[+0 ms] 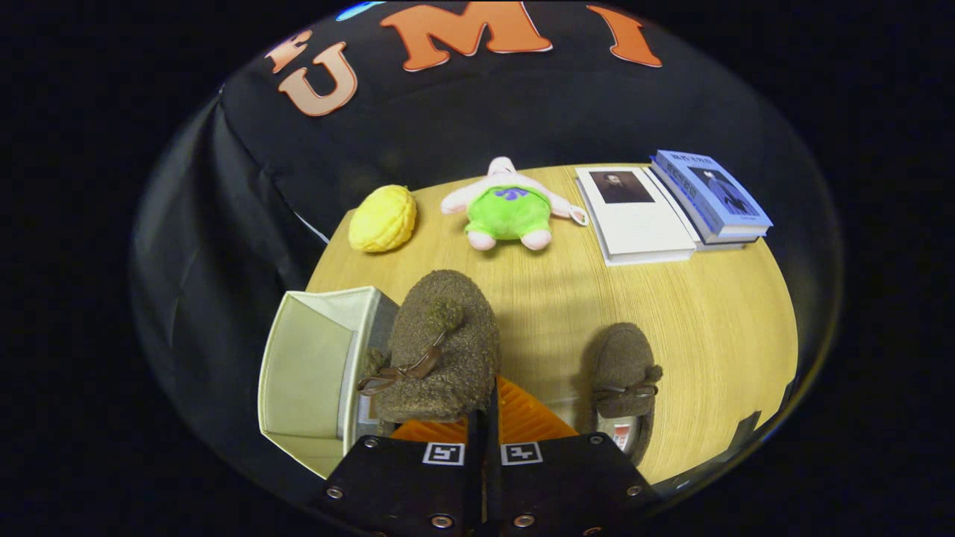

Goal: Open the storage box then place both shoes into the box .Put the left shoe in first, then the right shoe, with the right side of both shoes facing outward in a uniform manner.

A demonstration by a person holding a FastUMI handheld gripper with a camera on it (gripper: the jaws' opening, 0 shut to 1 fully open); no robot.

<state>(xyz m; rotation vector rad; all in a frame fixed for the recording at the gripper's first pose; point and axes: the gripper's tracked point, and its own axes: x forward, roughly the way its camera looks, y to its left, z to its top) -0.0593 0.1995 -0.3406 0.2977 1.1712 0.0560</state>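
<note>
Here, a brown fuzzy shoe (440,350) pinched between the gripper (483,418) fingers, held beside the open storage box (313,373), second shoe (623,380) left on the table (709,321).

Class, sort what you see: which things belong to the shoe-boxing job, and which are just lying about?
Job: storage box, open; brown shoe held in the claw; second brown shoe on the table.

Lying about: yellow toy, plush toy, white book, blue books.
</note>
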